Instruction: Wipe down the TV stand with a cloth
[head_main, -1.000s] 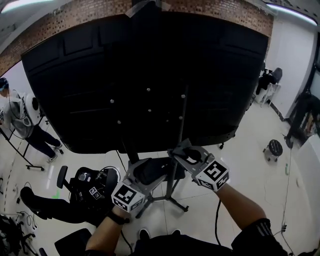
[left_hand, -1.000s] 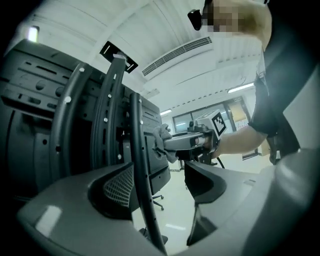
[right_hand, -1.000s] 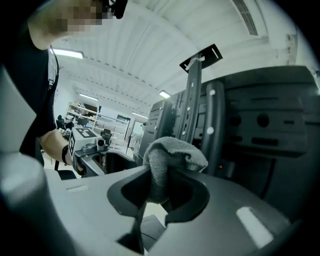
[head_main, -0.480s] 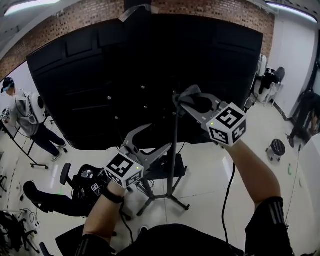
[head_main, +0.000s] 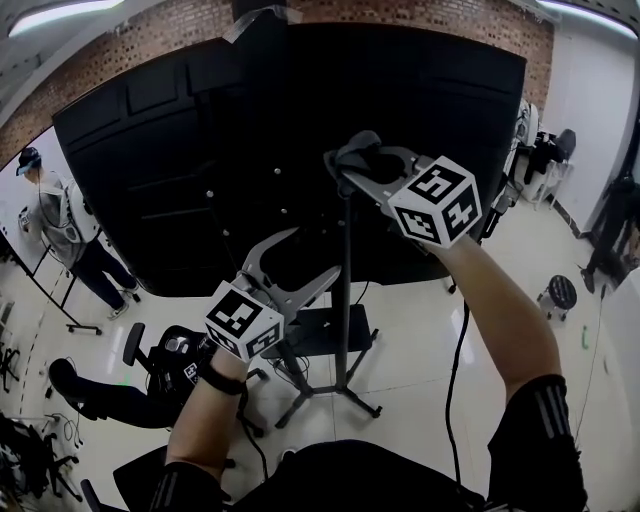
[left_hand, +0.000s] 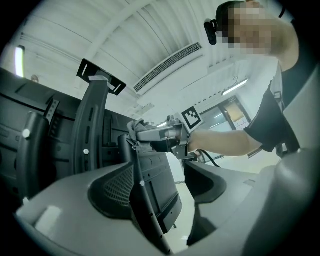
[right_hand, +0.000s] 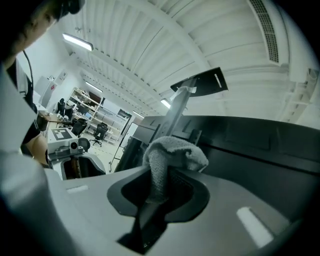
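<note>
A large black TV back (head_main: 200, 150) fills the upper head view, carried on a stand with a thin black pole (head_main: 346, 300), a small shelf (head_main: 325, 335) and splayed feet (head_main: 335, 398). My right gripper (head_main: 352, 168) is high on the pole, shut on a grey cloth (head_main: 358, 152) that presses against it. In the right gripper view the cloth (right_hand: 172, 155) bunches between the jaws (right_hand: 165, 187). My left gripper (head_main: 296, 268) is lower and left of the pole, open; the pole (left_hand: 145, 200) runs between its jaws (left_hand: 165, 175). The cloth (left_hand: 133, 126) also shows there.
A person (head_main: 60, 225) stands at the far left by a frame. A black office chair (head_main: 170, 360) lies low left on the white floor. A round stool (head_main: 553, 293) and a cable (head_main: 455, 380) are to the right. A brick wall (head_main: 130, 35) stands behind the TV.
My right gripper has risen with the cloth from low on the pole, near the shelf, to its upper part. The left gripper has shifted slightly up and left.
</note>
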